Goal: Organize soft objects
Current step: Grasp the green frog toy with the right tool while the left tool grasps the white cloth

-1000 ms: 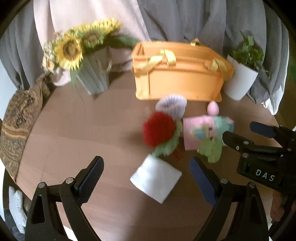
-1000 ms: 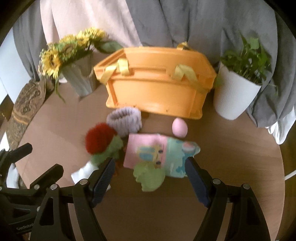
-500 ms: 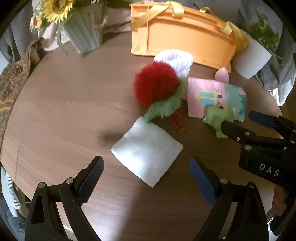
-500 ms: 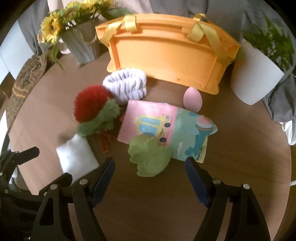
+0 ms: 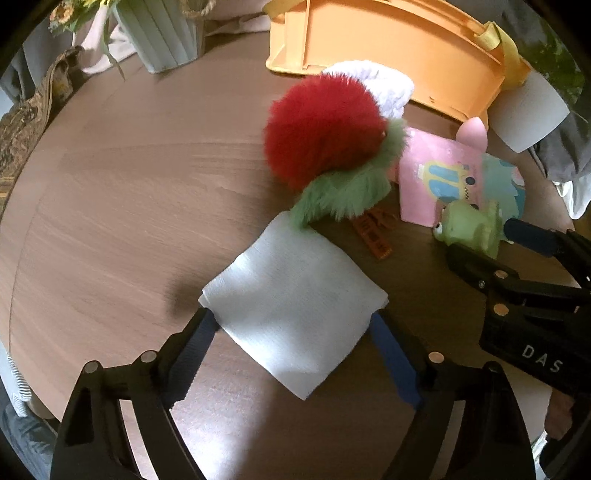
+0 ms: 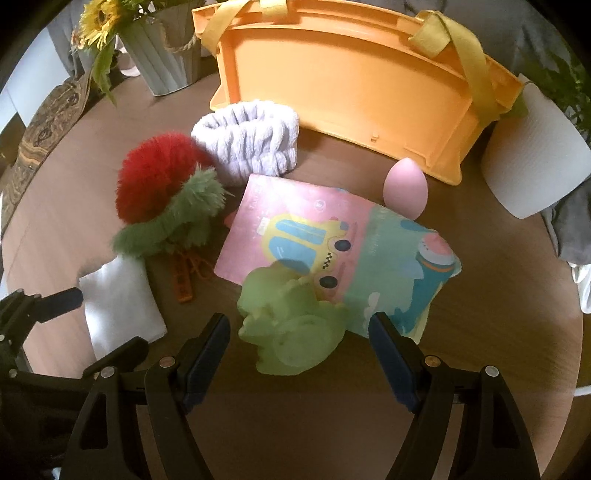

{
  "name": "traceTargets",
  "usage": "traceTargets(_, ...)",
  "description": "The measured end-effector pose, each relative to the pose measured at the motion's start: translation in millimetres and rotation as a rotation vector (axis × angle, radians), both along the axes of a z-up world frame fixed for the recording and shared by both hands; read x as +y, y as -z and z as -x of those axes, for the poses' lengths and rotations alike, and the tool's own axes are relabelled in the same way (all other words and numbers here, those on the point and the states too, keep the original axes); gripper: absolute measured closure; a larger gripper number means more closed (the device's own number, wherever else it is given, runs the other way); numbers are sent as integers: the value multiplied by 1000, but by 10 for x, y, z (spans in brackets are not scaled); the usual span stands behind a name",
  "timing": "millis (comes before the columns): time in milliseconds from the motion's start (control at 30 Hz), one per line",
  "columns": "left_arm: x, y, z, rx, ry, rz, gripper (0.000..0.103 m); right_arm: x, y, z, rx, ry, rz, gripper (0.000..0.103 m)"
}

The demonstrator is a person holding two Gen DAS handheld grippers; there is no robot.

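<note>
A ribbed vase (image 6: 166, 61) of sunflowers (image 6: 96, 18) stands at the round wooden worktop's (image 5: 129, 192) far edge. A white plant pot (image 6: 535, 155) stands opposite. Grey cloth (image 6: 572, 225), perhaps a curtain, hangs behind.

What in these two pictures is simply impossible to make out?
- Inside of the orange basket: both views show only its outer wall.
- Plant above the white pot: cut off by the right wrist picture's edge.
- Lettering on the small orange tag: too small in both views.
- Part of the pink picture pouch: covered by the green frog toy.
- Whether the left claw touches the white cloth: the cloth hides its fingertips.
</note>
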State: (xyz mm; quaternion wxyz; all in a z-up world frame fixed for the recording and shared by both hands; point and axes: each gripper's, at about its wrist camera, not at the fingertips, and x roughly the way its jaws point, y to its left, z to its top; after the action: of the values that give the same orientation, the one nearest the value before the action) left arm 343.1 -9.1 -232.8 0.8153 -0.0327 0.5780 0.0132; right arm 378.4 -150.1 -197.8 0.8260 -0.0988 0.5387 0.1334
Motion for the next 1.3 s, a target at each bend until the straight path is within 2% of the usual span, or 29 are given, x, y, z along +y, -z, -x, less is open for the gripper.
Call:
traceTargets(167, -9, 7, -10, -17, 11, -27, 22, 6, 43, -12, 1, -3, 7, 27)
traceTargets(233, -33, -1, 22, -24, 13, -29, 26, 5, 56, -6, 3, -1, 12, 36)
traceTargets(300, -41, -23, 47, -35, 14, -29, 37, 7, 67, 9, 10, -5, 8, 43)
traceTargets(367, -44, -36, 65, -45, 23, -29, 43, -5, 68, 38, 14, -7, 7, 49)
traceTargets(667, -38, -115, 135, -84, 36, 23, 65, -23, 23, 107, 6, 15, -27, 50)
traceTargets(867, 57, -157, 146, -103, 21, 62, 69, 29, -85, 175, -8, 10, -48, 49)
traceTargets(1000, 98, -155, 153, -104, 28, 93, 81, 83, -122, 201, -11, 2, -61, 49)
traceTargets(1200, 150, -252, 273, -134, 33, 120, 89, 145, -161, 207, -13, -4, -76, 49)
traceTargets(1300, 193, -299, 325, -146, 25, 132, 89, 175, -197, 226, -18, -3, -91, 49)
